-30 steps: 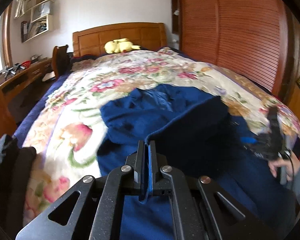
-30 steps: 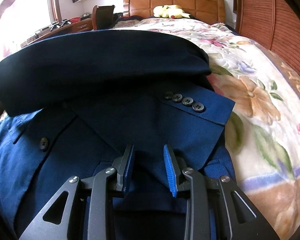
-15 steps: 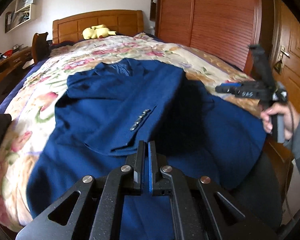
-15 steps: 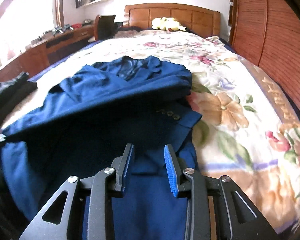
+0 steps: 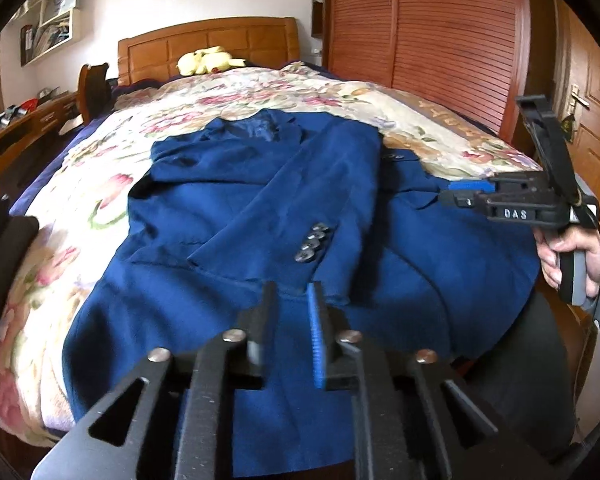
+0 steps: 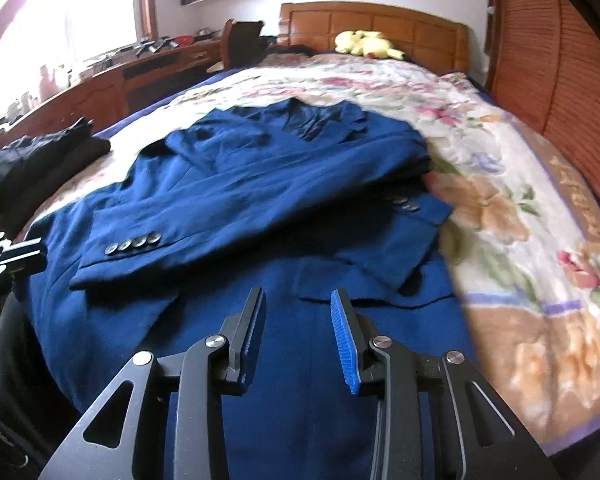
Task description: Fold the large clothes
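The blue jacket (image 5: 260, 208) lies flat on the bed (image 5: 80, 184) now, both sleeves folded over its front. My left gripper (image 5: 292, 320) is opening and has released the sleeve; my right gripper (image 6: 298, 336) waits narrow and empty.

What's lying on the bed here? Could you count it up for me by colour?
Blue: 1, the blue jacket, spread flat with both sleeves folded across it.
Black: 1, a pile of dark clothing at the bed's edge; I cannot tell how many pieces.
Yellow: 1, a plush toy by the headboard.
Total: 3, all on the flowered blanket.
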### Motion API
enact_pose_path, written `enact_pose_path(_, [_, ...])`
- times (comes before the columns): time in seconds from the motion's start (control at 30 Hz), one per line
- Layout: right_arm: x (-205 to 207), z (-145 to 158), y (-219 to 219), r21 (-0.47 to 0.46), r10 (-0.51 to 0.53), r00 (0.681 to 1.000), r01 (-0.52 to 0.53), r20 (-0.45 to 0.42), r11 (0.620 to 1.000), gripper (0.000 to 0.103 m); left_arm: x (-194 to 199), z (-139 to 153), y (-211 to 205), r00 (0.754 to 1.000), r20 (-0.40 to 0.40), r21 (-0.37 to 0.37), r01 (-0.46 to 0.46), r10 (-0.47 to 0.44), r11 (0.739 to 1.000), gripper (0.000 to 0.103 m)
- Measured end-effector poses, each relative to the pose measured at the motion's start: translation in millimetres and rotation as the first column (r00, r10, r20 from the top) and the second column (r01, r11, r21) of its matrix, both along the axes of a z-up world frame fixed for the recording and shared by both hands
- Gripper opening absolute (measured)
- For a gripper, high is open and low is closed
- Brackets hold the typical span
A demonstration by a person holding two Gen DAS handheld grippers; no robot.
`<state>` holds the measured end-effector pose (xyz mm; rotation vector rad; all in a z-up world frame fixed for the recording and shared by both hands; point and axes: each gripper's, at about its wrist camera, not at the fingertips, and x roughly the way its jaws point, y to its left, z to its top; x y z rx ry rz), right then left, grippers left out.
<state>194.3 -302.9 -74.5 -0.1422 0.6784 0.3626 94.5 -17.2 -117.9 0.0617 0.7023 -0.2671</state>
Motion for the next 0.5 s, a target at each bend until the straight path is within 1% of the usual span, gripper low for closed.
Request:
enact_pose_path(0.03, [1.6, -2.7, 3.1, 0.001, 0.007, 1.000, -0.007, -0.008, 1.000, 0.035, 1.2, -2.4, 6.3, 1.000, -0.014, 0.003, -0.016, 0.016, 1.000, 0.033])
enact_pose_path(0.07, [2.4, -5.9, 6.6, -0.003, 0.016, 1.000, -0.016, -0.013, 1.000, 0.035, 2.0, -5.0, 11.0, 0.999, -0.027, 0.004, -0.030, 0.030, 1.000, 0.035])
enact_pose_path(0.13, [4.1, -11.7, 11.6, -0.016, 0.031, 0.999, -0.031, -0.023, 0.999, 0.035, 3.0, -8.4, 24.4, 0.997, -0.047, -0.002, -0.056, 0.055, 0.998, 0.036])
enact_pose_path(0.17, [5.8, -15.6, 15.3, -0.021, 0.039, 0.999, -0.040, -0.029, 0.999, 0.035, 3.0, -9.4, 29.5, 0.996, -0.050, -0.002, -0.070, 0.070, 0.998, 0.039])
enact_pose_path(0.27, [13.4, -28.4, 23.6, -0.046, 0.058, 0.997, -0.061, -0.057, 0.997, 0.036, 5.6, -12.4, 49.9, 0.989, -0.073, 0.011, -0.126, 0.126, 0.992, 0.054])
enact_pose_path(0.33, [15.9, -34.9, 26.3, -0.076, 0.062, 0.997, -0.066, -0.051, 0.995, 0.040, 7.3, -13.6, 63.2, 0.985, -0.089, 0.009, -0.145, 0.146, 0.989, 0.067])
enact_pose_path(0.37, [16.6, -36.5, 27.8, -0.084, 0.064, 0.997, -0.067, -0.042, 0.994, 0.041, 8.2, -14.2, 68.3, 0.983, -0.094, 0.013, -0.156, 0.156, 0.988, 0.068])
enact_pose_path(0.43, [18.7, -39.6, 29.1, -0.089, 0.066, 0.997, -0.069, -0.034, 0.994, 0.045, 9.7, -15.2, 78.9, 0.978, -0.103, 0.030, -0.179, 0.181, 0.983, 0.075])
enact_pose_path(0.5, [19.5, -42.3, 30.0, -0.090, 0.067, 0.998, -0.069, -0.022, 0.994, 0.047, 8.9, -15.3, 89.1, 0.974, -0.103, 0.031, -0.197, 0.199, 0.980, 0.076])
